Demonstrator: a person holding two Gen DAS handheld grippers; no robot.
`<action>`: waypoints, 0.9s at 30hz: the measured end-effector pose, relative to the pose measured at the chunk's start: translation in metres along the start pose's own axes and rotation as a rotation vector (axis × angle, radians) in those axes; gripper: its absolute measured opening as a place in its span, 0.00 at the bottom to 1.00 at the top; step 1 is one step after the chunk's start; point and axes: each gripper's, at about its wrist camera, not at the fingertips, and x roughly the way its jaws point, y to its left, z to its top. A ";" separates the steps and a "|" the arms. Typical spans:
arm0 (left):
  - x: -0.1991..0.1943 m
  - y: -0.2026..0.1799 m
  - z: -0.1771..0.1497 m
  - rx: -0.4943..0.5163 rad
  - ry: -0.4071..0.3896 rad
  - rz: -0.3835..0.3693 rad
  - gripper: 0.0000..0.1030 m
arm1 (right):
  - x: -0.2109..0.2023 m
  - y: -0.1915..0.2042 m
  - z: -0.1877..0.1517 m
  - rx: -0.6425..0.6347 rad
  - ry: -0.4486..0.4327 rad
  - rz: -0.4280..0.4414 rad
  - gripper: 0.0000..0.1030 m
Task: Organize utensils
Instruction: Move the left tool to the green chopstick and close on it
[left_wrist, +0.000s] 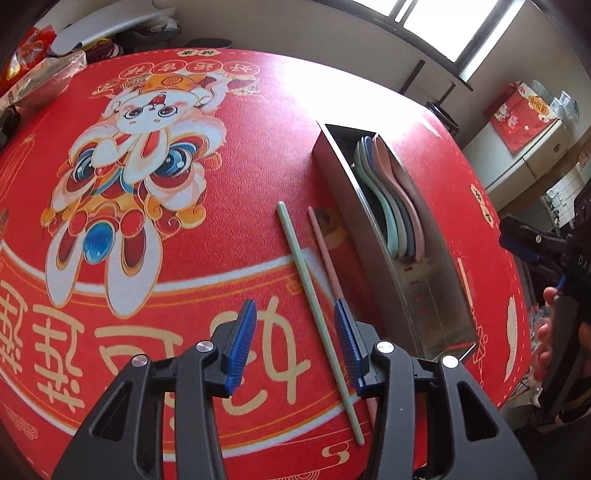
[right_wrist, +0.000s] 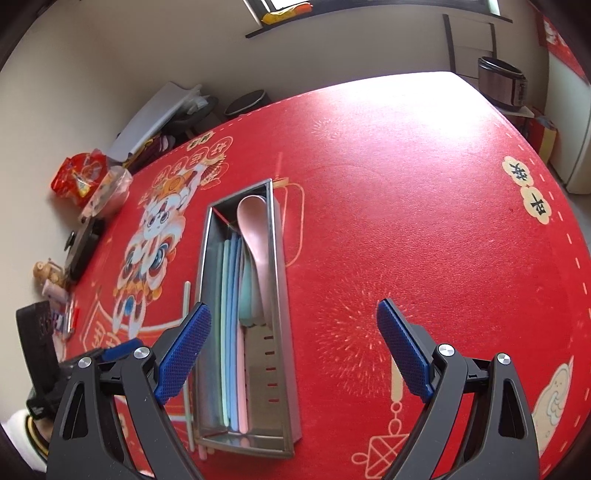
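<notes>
— How are the two grippers seen above the table?

— The left gripper (left_wrist: 295, 341) is held low over the red tablecloth (left_wrist: 258, 147) with its blue-padded fingers parted and nothing gripped. A green chopstick (left_wrist: 317, 314) is seen lying on the cloth in the gap between the fingers, and a pink chopstick (left_wrist: 323, 251) is partly hidden behind the right-hand finger. The right gripper (right_wrist: 293, 347) is spread wider and is likewise released; its left finger (right_wrist: 183, 349) is seen in front of the long side of a metal utensil box (right_wrist: 280, 295), while the other finger hangs over bare cloth.

— Where are the utensils found?

— In the left wrist view, the two loose chopsticks are laid side by side just left of the box, near it but apart. Inside the box, green, blue and pink chopsticks (right_wrist: 232, 332) are seen lying lengthwise along one wall in the right wrist view. A stack of spoons (left_wrist: 388, 192) is lodged at the far end, a pink spoon (right_wrist: 255, 229) uppermost. A printed cartoon lion-dance figure (left_wrist: 136, 177) is shown on the cloth beyond, and assorted packets (right_wrist: 79, 177) are piled at the table's far edge.
</notes>
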 end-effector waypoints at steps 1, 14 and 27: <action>0.003 -0.001 -0.003 0.006 0.013 0.000 0.41 | 0.001 0.002 0.000 -0.002 0.003 0.002 0.85; 0.031 -0.023 -0.008 0.121 0.062 0.042 0.26 | 0.001 0.001 -0.005 0.001 0.010 -0.011 0.85; 0.041 -0.033 -0.006 0.210 0.071 0.101 0.19 | 0.001 -0.003 -0.008 0.032 0.008 -0.031 0.85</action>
